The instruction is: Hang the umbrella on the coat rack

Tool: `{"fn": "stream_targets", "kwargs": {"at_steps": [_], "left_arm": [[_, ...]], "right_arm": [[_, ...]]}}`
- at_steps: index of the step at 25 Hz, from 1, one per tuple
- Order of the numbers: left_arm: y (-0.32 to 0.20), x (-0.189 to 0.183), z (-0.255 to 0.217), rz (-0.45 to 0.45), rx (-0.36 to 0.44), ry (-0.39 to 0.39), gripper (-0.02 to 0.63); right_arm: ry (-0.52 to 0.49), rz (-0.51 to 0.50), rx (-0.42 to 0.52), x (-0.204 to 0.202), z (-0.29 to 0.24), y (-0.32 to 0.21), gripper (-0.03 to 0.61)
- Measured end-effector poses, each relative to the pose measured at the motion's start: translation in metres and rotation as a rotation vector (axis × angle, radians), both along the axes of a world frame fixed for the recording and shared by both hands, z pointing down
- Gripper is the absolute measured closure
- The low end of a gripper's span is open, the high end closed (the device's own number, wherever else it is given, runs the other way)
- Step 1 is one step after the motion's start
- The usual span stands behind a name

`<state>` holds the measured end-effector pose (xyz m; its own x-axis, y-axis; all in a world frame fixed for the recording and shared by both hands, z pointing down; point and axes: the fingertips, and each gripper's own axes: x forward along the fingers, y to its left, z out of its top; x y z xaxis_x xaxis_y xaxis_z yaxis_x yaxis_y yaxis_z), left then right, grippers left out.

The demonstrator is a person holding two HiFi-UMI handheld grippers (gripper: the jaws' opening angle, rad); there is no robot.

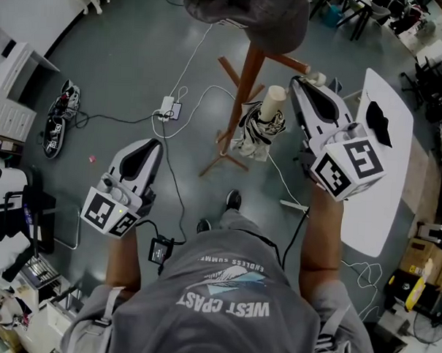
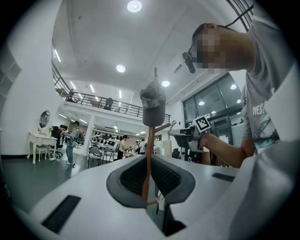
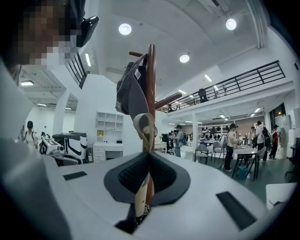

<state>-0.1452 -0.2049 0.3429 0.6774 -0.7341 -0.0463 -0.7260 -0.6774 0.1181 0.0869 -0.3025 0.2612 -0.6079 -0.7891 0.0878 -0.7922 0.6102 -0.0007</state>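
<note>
Since right gripper [image 3: 149, 155] is clamped on umbrella [image 1: 258, 126] handle, right beside coat rack [image 1: 243, 78] post at its 3 o'clock, strap loop [image 3: 143, 125] sits below peg [image 3: 168, 100]. Lift short and it probably misses, umbrella drops. Also left gripper [image 1: 150, 147] jaws together, empty, off at 8 o'clock, can't steady rack.

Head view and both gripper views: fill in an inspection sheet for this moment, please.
Surface: grey floor; white table at the right.
Job's things: umbrella folded, close to the coat rack, not yet hung.
Clutter: grey cap on the rack; shoes on the floor; dark item on the table.
Grippers: right gripper shut on the umbrella's beige handle; left gripper shut, holding nothing.
Cables: white cable and power strip on the floor.
Surroundings: open hall, people at distant tables.
</note>
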Motion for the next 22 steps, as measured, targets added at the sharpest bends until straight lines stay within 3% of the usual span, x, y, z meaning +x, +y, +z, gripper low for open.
{"fn": "stream_targets", "kwargs": {"at_steps": [14, 22], "left_arm": [[-0.004, -0.002, 0.001, -0.002, 0.002, 0.015, 0.577], [-0.005, -0.002, 0.001, 0.002, 0.006, 0.021, 0.577]], "right_arm": [[0.155, 0.098, 0.03, 0.003, 0.0, -0.011, 0.548], [0.309, 0.158, 0.067, 0.008, 0.0, -0.017, 0.548]]}}
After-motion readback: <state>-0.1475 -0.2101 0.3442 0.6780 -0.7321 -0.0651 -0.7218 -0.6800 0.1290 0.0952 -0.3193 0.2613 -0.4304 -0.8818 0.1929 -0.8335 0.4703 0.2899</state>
